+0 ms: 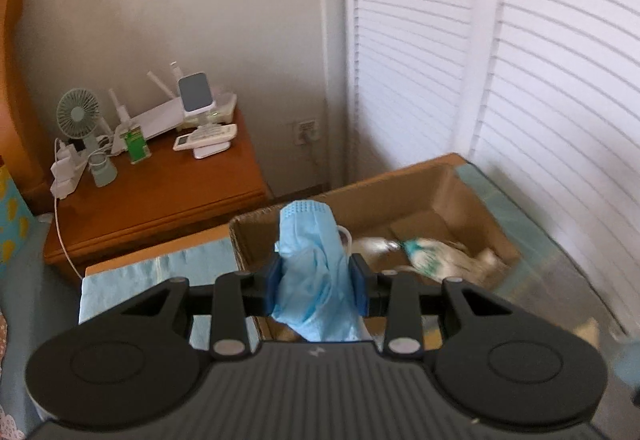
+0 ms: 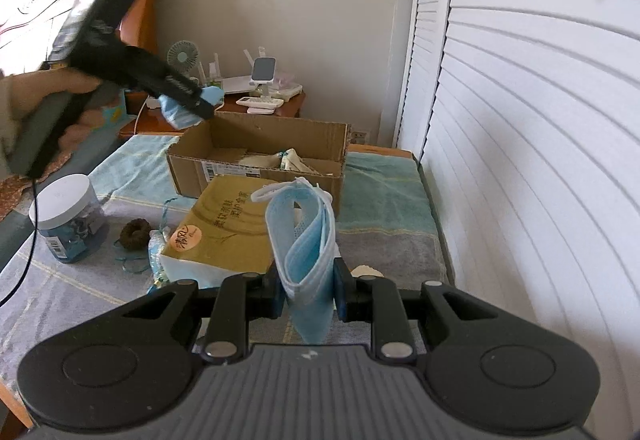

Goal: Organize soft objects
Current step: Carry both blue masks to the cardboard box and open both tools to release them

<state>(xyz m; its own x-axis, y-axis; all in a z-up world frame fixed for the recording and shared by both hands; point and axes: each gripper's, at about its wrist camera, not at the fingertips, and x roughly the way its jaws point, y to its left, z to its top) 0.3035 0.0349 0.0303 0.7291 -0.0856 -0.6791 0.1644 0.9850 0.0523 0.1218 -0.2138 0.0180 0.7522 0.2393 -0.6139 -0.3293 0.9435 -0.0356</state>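
Left tool (image 1: 318, 282) pinching a crumpled mask (image 1: 310, 260) above the box (image 2: 256, 156) rim; right tool (image 2: 308, 290) clamped on a folded mask (image 2: 306, 240). Beyond: tissue pack (image 2: 224, 228), jar (image 2: 68, 220), scrunchie (image 2: 136, 234) on towel-covered table (image 2: 384, 200); nightstand (image 1: 160, 192), shutters (image 1: 540, 80) behind

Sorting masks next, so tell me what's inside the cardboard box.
The box holds crumpled white cloth or bags, one with teal markings. Its near wall hides part of the floor, and the held mask blocks some.
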